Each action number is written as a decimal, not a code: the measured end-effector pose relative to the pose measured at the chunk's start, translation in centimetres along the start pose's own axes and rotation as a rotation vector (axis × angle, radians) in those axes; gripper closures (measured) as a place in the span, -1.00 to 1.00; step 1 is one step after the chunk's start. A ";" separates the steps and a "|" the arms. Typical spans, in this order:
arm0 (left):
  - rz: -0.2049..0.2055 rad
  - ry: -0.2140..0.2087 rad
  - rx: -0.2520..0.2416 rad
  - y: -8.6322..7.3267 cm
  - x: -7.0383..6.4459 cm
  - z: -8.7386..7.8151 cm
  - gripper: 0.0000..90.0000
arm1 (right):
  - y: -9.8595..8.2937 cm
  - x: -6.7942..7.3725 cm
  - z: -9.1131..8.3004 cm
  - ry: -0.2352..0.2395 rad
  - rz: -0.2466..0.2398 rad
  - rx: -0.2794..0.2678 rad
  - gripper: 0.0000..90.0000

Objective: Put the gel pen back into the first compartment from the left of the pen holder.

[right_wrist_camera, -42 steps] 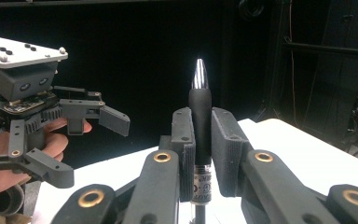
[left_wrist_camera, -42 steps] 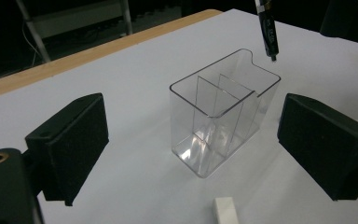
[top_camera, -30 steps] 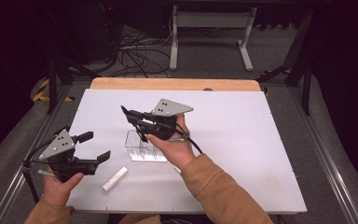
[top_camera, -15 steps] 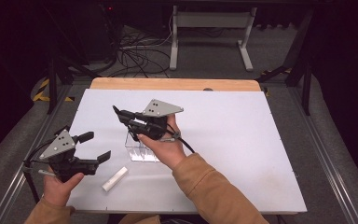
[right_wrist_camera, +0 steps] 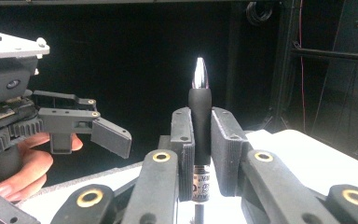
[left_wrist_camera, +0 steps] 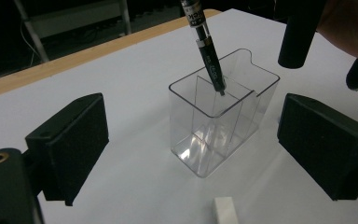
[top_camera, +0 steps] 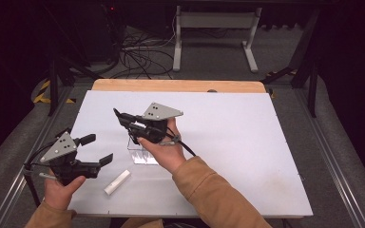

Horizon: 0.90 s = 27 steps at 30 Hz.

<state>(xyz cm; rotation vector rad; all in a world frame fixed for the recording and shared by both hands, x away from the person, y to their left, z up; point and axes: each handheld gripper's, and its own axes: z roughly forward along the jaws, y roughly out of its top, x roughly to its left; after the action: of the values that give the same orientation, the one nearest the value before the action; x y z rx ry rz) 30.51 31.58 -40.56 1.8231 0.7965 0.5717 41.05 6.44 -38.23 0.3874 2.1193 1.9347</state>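
Observation:
A clear plastic organiser box with inner dividers stands on the white table. A black pen hangs point-down, its tip just inside the box's rear compartment. My right gripper is shut on the pen's rubber grip, and its silver end sticks up past the jaws. In the high view the right gripper hovers over the box. My left gripper is held near the table's left edge, open with nothing between its jaws, facing the box. A white eraser lies in front of the box.
The eraser lies just short of the left gripper's jaws. A wooden strip borders the table's far edge, with cables and a stand on the floor beyond. The table's right half is bare white board.
My right gripper has moved left and a little nearer with the pen, so that it now stands over the box. The left gripper has stayed put.

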 end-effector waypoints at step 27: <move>-0.002 0.003 -0.003 0.1 0.0 -0.2 -0.79 | 0.2 -0.5 -3.4 -0.128 -0.022 0.092 -0.15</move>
<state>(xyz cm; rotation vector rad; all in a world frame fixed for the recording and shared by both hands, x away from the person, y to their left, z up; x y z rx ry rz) 30.43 31.66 -40.43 1.8184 0.7991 0.5748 40.27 3.10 -37.73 0.4897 2.1262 1.7557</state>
